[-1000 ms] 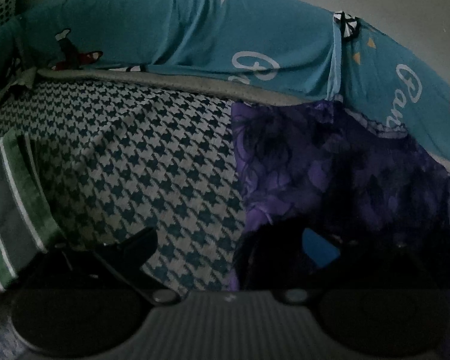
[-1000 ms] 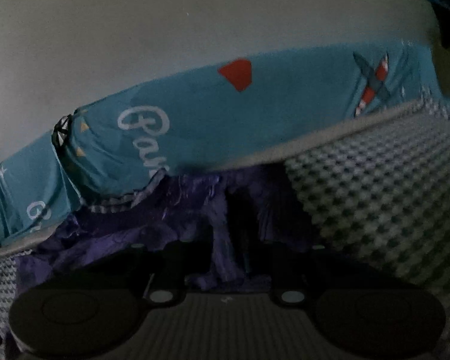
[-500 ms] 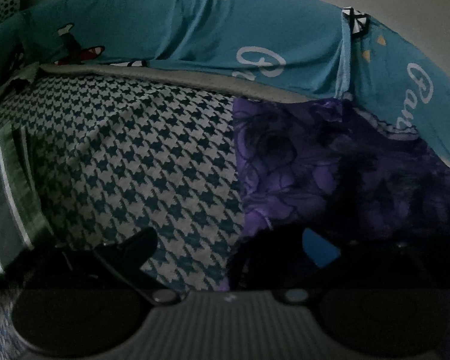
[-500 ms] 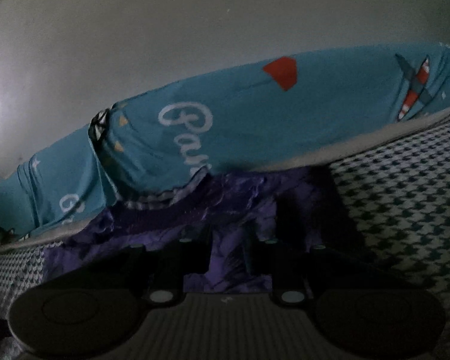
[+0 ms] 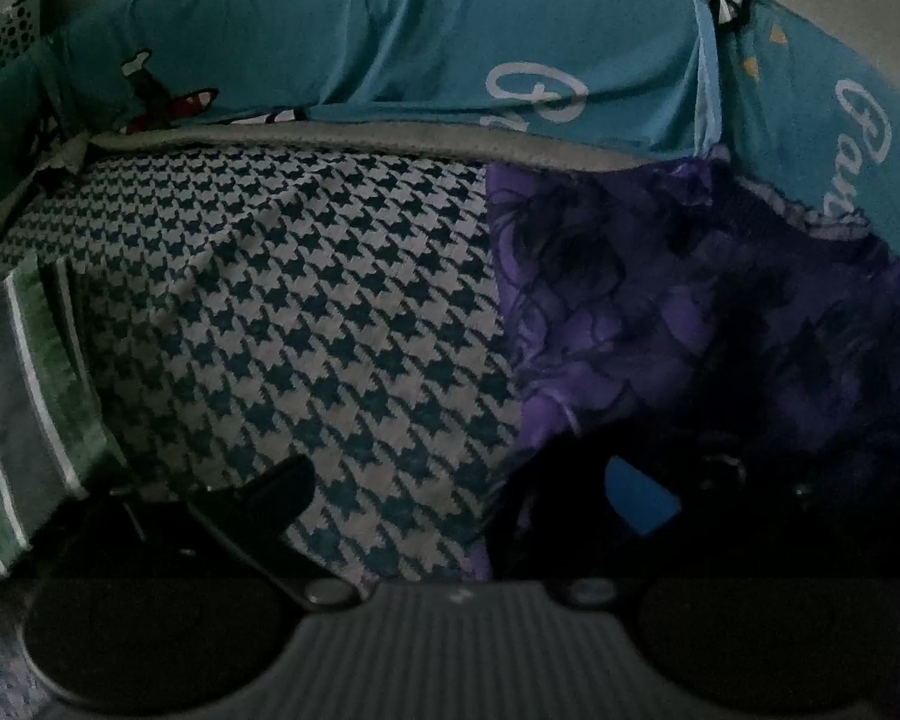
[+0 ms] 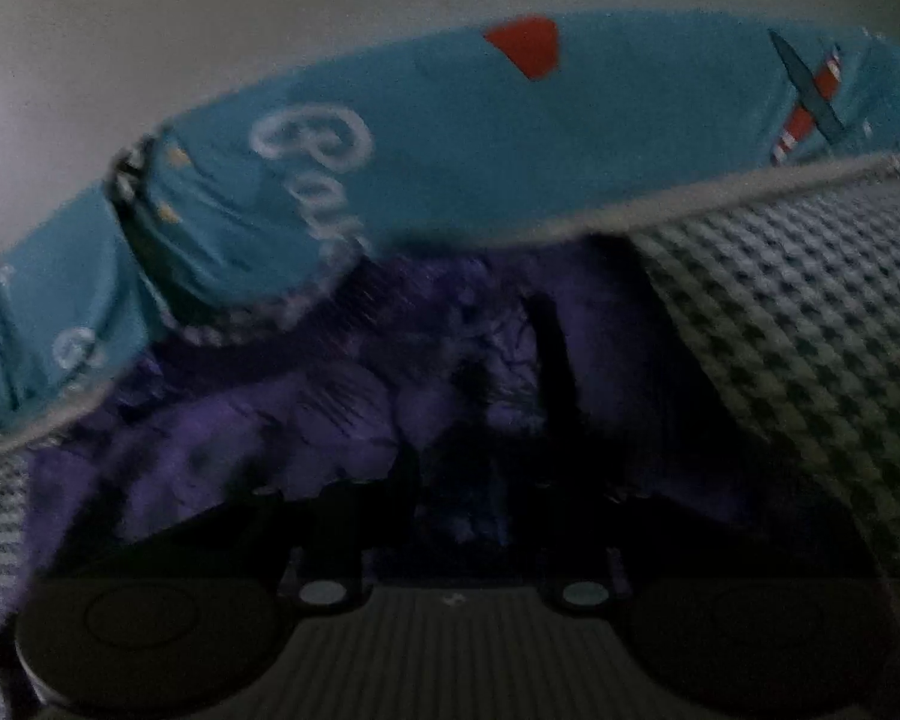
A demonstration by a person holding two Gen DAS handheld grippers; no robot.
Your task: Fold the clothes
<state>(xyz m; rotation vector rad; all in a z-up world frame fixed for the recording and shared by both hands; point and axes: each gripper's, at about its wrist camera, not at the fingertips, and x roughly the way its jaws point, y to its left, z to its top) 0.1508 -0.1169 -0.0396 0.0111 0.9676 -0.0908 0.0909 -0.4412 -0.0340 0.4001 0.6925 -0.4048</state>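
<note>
Right gripper (image 6: 456, 480) opening over purple garment (image 6: 258, 438); pillow (image 6: 450, 138) lettering unreadable.

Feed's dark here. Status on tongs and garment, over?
Left tongs open over houndstooth bedspread. Right tongs just easing open, purple garment between, grip unclear. Nothing seen blocking.

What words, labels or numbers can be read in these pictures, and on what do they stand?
"Pa...": white script on the blue pillow, cut off by the purple cloth.
Second white script word on the other blue pillow: a looped capital only, not readable.
Small print lower left in the right wrist view: too blurred.
No numbers, no brand labels.
</note>
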